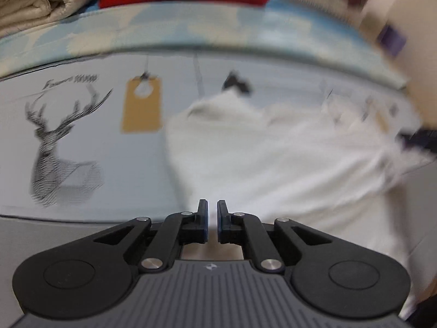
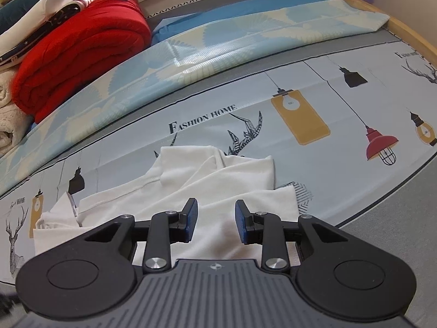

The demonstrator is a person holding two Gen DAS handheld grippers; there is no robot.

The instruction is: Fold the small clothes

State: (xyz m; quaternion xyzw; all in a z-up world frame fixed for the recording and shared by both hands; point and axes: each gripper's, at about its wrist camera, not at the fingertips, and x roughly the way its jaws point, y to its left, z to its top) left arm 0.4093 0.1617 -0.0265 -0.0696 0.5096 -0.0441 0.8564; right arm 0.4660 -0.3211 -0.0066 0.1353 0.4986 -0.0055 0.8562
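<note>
A small white garment lies crumpled on the printed bedsheet, with a folded flap at its far end. My right gripper hovers over its near part. The jaws stand apart with cloth showing under the gap, and the pads press on nothing. In the blurred left wrist view the same garment spreads ahead and to the right. My left gripper sits at the garment's near left edge. Its jaws are drawn almost together with white cloth in the narrow slit.
A red folded blanket and a cream blanket are stacked at the far left, with other folded clothes on top. A blue patterned cover runs across behind the sheet. A wooden bed rail borders the far right.
</note>
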